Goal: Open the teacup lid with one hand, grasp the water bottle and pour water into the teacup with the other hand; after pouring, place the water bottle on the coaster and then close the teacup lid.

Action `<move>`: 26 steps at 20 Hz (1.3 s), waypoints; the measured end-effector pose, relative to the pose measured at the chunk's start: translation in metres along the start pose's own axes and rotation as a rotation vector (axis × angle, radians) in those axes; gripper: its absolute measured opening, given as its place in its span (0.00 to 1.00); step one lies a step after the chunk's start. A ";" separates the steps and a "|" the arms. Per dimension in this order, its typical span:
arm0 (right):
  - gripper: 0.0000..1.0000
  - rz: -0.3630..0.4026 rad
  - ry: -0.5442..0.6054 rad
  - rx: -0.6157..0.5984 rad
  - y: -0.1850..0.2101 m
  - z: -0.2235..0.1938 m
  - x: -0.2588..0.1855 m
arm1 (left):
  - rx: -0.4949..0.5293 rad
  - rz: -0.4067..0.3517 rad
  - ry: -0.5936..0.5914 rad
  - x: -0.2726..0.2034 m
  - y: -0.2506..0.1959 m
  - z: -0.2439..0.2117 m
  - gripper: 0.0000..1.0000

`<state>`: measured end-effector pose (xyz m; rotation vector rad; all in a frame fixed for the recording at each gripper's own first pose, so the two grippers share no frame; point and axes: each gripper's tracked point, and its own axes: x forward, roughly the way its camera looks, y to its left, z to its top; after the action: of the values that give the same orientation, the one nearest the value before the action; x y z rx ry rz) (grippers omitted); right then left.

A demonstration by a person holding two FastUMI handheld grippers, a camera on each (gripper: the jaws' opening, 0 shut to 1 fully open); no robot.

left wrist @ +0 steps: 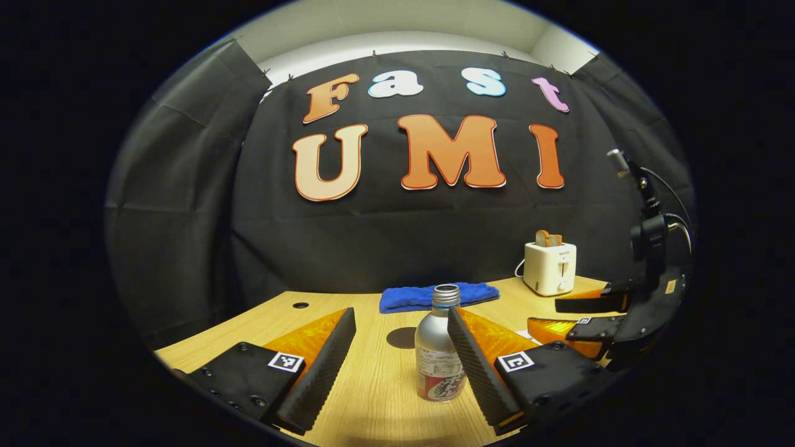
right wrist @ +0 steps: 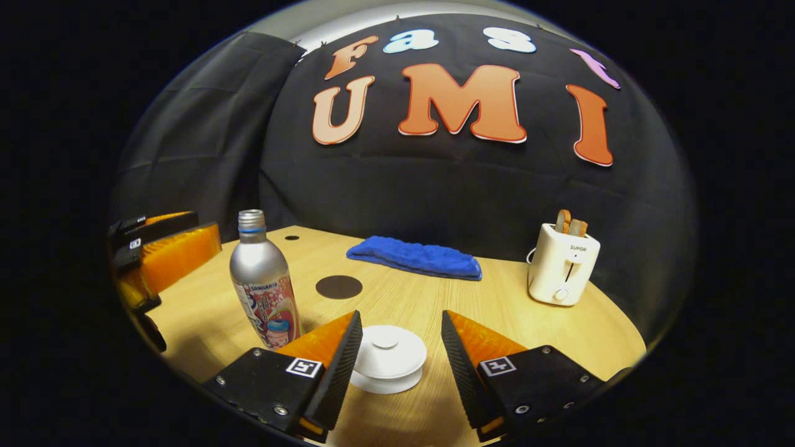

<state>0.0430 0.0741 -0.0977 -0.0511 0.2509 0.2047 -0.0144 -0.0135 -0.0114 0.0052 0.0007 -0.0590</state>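
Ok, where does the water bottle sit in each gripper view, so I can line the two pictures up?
Left gripper view: the water bottle stands low at centre, between that gripper's open fingers, nearer the right one.
Right gripper view: the bottle stands at lower left, left of the teacup lid and beside the other gripper.
Shared landmark: the blue cloth behind the bottle, with the white toaster to its right.
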 end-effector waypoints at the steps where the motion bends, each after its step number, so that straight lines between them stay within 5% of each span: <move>1: 0.72 0.003 0.019 -0.012 0.002 -0.005 0.005 | 0.003 0.001 0.002 0.000 0.001 -0.001 0.97; 11: 0.28 0.035 0.058 -0.065 0.016 -0.020 0.018 | -0.010 -0.019 0.057 0.006 -0.006 -0.023 0.97; 16: 0.22 0.072 0.042 0.026 0.012 -0.010 0.011 | -0.022 -0.070 0.084 0.007 -0.023 -0.034 0.98; 26: 0.22 0.006 -0.058 0.089 -0.036 0.020 -0.031 | -0.085 -0.131 0.240 0.023 -0.051 -0.083 0.98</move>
<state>0.0262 0.0341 -0.0693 0.0441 0.2025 0.2005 0.0060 -0.0659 -0.0950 -0.0727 0.2432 -0.1887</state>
